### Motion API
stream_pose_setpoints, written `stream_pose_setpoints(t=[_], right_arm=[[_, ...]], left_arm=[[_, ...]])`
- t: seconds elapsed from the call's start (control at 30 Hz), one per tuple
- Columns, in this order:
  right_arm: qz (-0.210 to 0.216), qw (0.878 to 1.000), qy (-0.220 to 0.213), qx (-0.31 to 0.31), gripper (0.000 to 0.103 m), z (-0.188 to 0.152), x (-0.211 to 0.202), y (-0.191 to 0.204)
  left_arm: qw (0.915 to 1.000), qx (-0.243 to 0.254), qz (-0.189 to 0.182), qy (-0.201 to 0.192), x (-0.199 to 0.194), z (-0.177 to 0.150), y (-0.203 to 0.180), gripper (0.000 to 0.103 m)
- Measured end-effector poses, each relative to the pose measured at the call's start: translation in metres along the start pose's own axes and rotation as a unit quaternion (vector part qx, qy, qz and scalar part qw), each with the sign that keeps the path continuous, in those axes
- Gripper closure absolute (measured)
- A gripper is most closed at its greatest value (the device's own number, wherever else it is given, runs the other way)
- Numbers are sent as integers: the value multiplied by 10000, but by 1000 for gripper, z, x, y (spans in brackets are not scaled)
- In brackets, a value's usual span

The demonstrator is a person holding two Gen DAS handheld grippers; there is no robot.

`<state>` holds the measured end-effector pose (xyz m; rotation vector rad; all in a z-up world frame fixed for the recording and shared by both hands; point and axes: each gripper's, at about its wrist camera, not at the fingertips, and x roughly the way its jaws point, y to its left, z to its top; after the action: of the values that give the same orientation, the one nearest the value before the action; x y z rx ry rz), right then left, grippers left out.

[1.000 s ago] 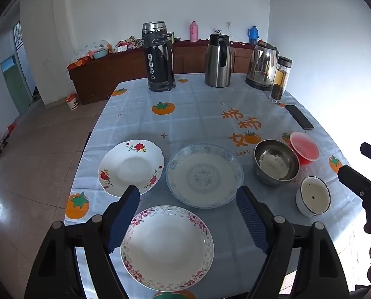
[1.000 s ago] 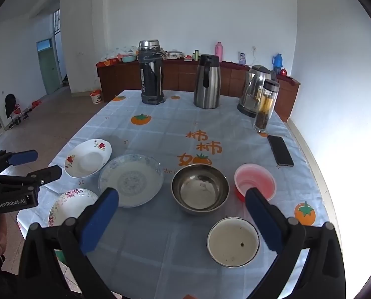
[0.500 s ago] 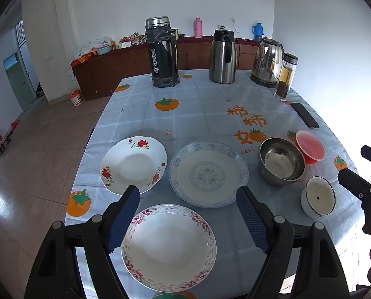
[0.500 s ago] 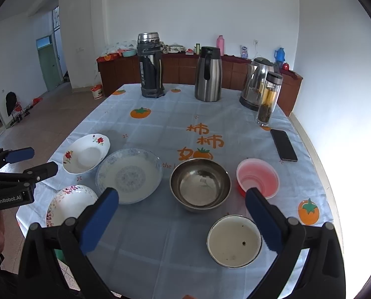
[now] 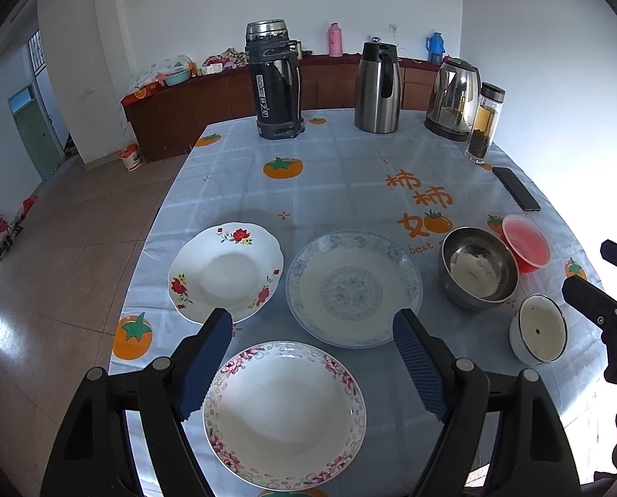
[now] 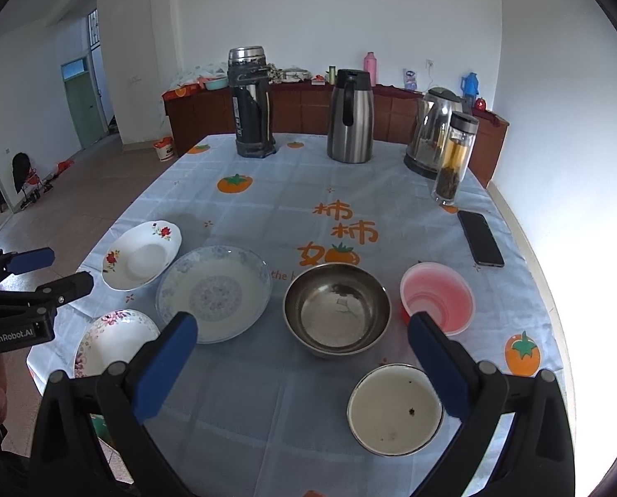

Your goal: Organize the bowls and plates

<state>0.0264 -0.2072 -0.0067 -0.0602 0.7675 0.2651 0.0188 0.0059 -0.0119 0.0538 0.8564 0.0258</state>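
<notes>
My left gripper [image 5: 310, 331] is open and empty, above a pink-flowered plate [image 5: 284, 414] at the table's near edge. Beyond it lie a red-flowered plate [image 5: 225, 271] and a blue-patterned plate [image 5: 354, 288]. My right gripper [image 6: 302, 333] is open and empty, above the cloth between a steel bowl [image 6: 336, 308] and a white enamel bowl [image 6: 394, 409]. A pink plastic bowl [image 6: 437, 296] sits to the right. The same three plates show in the right wrist view, with the blue-patterned plate [image 6: 213, 292] nearest.
At the far end of the table [image 6: 308, 207] stand a black thermos [image 5: 273, 83], a steel jug [image 5: 377, 87], a kettle [image 5: 453, 99] and a tea bottle [image 5: 484, 124]. A phone [image 6: 480, 238] lies at the right edge. A sideboard stands behind.
Both grippers have drawn back and risen slightly; the dishes sit a little lower in each view. Nothing was gripped or moved.
</notes>
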Motion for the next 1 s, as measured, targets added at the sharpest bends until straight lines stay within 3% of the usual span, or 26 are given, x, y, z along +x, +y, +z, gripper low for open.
stream_pose_setpoints(t=[1.0], right_arm=[[21, 9999, 89, 101, 0, 2, 10, -9]], left_arm=[[10000, 10, 1, 27, 3, 1, -3, 21]])
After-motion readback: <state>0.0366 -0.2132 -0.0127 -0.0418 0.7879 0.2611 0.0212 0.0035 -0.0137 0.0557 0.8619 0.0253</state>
